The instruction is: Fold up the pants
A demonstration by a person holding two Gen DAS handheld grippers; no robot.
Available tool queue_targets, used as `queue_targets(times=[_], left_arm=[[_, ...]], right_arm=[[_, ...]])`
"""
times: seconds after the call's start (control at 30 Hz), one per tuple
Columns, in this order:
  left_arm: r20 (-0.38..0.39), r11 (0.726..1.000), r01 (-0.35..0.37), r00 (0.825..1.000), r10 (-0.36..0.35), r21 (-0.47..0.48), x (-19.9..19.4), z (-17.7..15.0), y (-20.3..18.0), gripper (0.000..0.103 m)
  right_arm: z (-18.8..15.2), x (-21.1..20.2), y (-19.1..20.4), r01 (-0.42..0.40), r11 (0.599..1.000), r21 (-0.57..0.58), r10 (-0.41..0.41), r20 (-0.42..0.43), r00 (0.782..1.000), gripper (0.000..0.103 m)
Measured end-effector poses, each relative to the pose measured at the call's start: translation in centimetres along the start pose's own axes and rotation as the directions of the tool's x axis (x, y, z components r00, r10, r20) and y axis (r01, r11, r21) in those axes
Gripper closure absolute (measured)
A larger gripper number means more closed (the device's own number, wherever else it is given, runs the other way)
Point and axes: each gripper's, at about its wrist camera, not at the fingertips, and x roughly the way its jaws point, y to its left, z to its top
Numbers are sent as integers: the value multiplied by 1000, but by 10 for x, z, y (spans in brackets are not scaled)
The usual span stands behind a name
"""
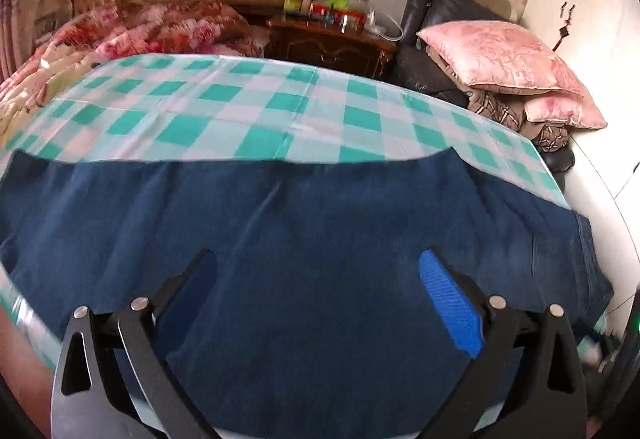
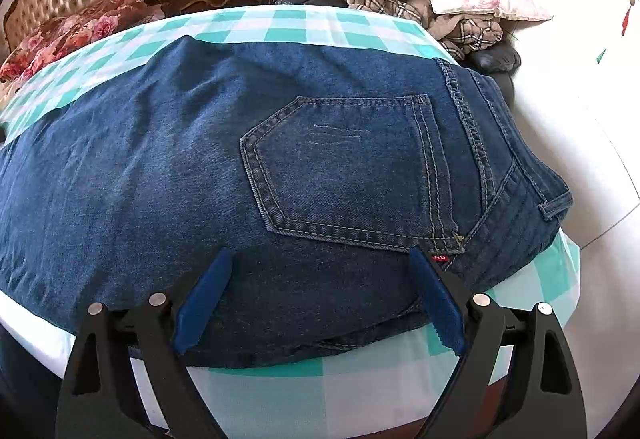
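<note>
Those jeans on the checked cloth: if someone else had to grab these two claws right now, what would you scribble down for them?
Left claw: open, nothing in it, above the jeans.
Right claw: open, nothing gripped, over the near edge of the jeans beside the back pocket.
Jeans: lying flat on the green checked cloth, waistband to the right, pocket side up. They look already folded lengthwise, one leg on the other, though I cannot be sure.
Left to do: probably fold them across their length into a compact stack, then smooth.
</note>
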Motion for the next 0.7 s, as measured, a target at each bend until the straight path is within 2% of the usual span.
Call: queue_targets(times=[0.07, 0.13, 0.2, 0.23, 0.27, 0.33, 0.37, 0.5, 0.57, 0.6, 0.67, 0.7], left_arm=[[-17, 996, -35, 999, 36, 76, -3, -13, 1, 2], [-27, 995, -6, 1000, 9, 102, -6, -23, 2, 2], [-24, 986, -61, 998, 66, 152, -3, -32, 0, 2], [-61, 982, -75, 994, 87, 175, 2, -37, -1, 2], [-99, 982, -71, 991, 89, 173, 8, -41, 1, 4], [-180, 991, -58, 981, 79, 117, 21, -47, 10, 20], [-183, 994, -56, 980, 73, 94, 22, -48, 14, 21], [-166, 991, -54, 983, 74, 126, 24, -51, 13, 20], [-167, 991, -44, 984, 65, 126, 25, -51, 14, 20], [-167, 990, -43, 984, 64, 131, 25, -52, 14, 21], [-150, 991, -41, 987, 60, 128, 17, -55, 15, 39], [-125, 988, -3, 992, 22, 151, 10, -52, 11, 52]], right_arm=[[0, 0, 0, -2, 1000, 1, 2, -4, 1000, 17], [1, 0, 0, 3, 1000, 2, -3, -2, 1000, 17], [0, -1, 2, 13, 1000, -1, -13, 2, 1000, 17], [0, -1, 3, 15, 1000, -1, -15, 4, 1000, 17], [0, -1, 3, 17, 1000, 0, -17, 4, 1000, 17], [0, -2, 3, 17, 1000, 6, -17, 3, 1000, 17], [0, -1, 2, 14, 1000, 10, -14, 1, 1000, 17], [-1, -3, -7, -38, 999, 32, 38, 3, 999, 17], [-2, -13, -30, -102, 983, 153, 97, 39, 995, 17], [-5, -21, -53, -110, 959, 262, 95, 69, 993, 17], [-12, -28, -99, -86, 902, 424, 53, 88, 995, 17], [-16, -28, -123, -73, 863, 500, 37, 83, 996, 17]])
